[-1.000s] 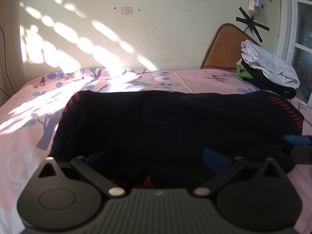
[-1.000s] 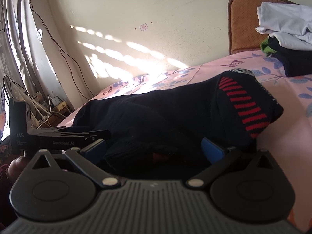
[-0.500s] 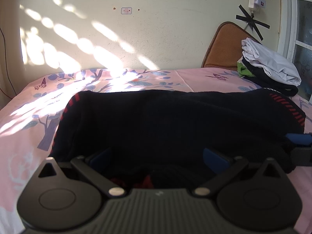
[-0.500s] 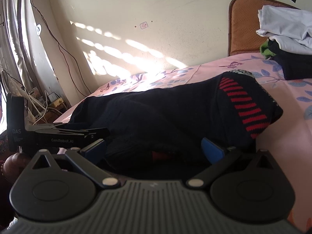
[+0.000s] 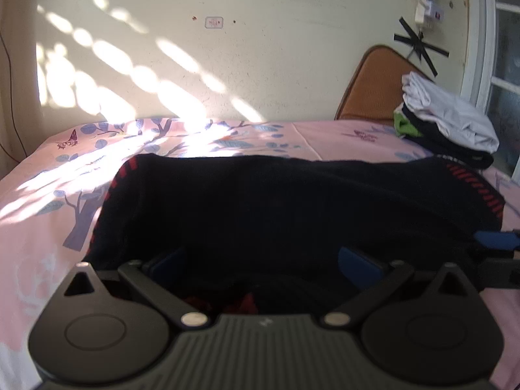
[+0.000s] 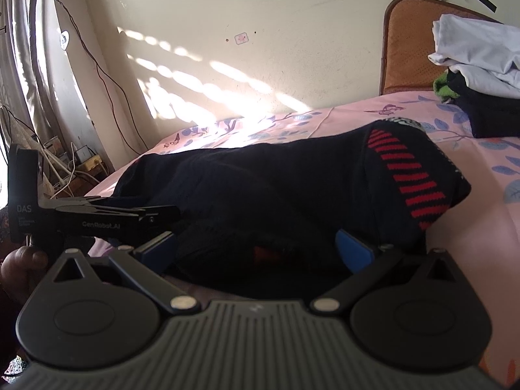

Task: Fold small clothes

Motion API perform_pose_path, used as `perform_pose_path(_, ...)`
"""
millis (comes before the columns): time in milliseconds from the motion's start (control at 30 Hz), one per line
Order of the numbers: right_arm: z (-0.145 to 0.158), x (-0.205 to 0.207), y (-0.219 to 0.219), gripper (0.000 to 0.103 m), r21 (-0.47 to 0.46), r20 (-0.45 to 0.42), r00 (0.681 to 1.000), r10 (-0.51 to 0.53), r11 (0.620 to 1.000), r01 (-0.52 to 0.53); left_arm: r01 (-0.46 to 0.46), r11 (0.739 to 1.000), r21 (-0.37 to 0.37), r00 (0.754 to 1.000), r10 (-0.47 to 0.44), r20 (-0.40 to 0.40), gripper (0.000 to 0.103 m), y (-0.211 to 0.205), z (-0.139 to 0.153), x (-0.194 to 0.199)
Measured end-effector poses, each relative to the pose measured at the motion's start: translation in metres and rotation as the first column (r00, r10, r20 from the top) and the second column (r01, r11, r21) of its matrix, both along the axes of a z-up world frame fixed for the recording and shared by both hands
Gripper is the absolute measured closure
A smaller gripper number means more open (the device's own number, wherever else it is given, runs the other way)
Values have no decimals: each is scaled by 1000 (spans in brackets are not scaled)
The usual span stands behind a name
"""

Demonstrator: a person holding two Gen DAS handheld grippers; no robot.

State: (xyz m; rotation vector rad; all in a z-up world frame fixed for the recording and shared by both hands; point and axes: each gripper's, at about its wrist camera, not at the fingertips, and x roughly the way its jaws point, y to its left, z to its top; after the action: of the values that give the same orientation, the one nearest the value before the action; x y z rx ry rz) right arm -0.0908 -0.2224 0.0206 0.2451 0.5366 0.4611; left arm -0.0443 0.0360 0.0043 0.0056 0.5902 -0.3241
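Observation:
A black garment with red striped trim [image 5: 276,201] lies spread on the pink floral bed sheet [image 5: 48,201]. It also shows in the right wrist view [image 6: 276,188]. My left gripper [image 5: 263,260] is open, its blue pads on either side of the garment's near edge. My right gripper [image 6: 256,247] is open around the near edge at the garment's right end, beside the red stripes [image 6: 412,178]. The right gripper's blue fingertip [image 5: 497,240] shows at the right of the left wrist view. The left gripper's body [image 6: 91,217] shows at the left of the right wrist view.
A pile of folded clothes, white on top [image 5: 448,120], sits at the bed's far right corner before a brown cushion [image 5: 370,87]. The wall [image 5: 243,48] runs along the bed's far side. Cables and a curtain [image 6: 39,65] are beyond the bed's left end.
Both views have shifted slightly; the garment sits a little lower in the frames. Both grippers stay open around its near edge.

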Motion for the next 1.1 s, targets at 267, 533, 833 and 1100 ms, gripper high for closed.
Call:
perform_pose_path(267,-1,0,-10,0,70,2,1000,-14,997,13,-139,981,-133,988,146,44,0,71,40,8)
perform_pose_path(533,0,1,-8,0,75,-3,1000,-10,997,10,-101,980,-174,984,72,-165,81,92,24,78)
perform_pose_path(833,-1,2,-9,0,81,-6,1000,-5,997,6,-137,988,-69,985,128,-116,79,71,18,112)
perform_pose_path(1100,-1,4,-8,0,85,-10,1000,-5,996,5,-140,979,-149,982,118,-148,50,91,24,78)
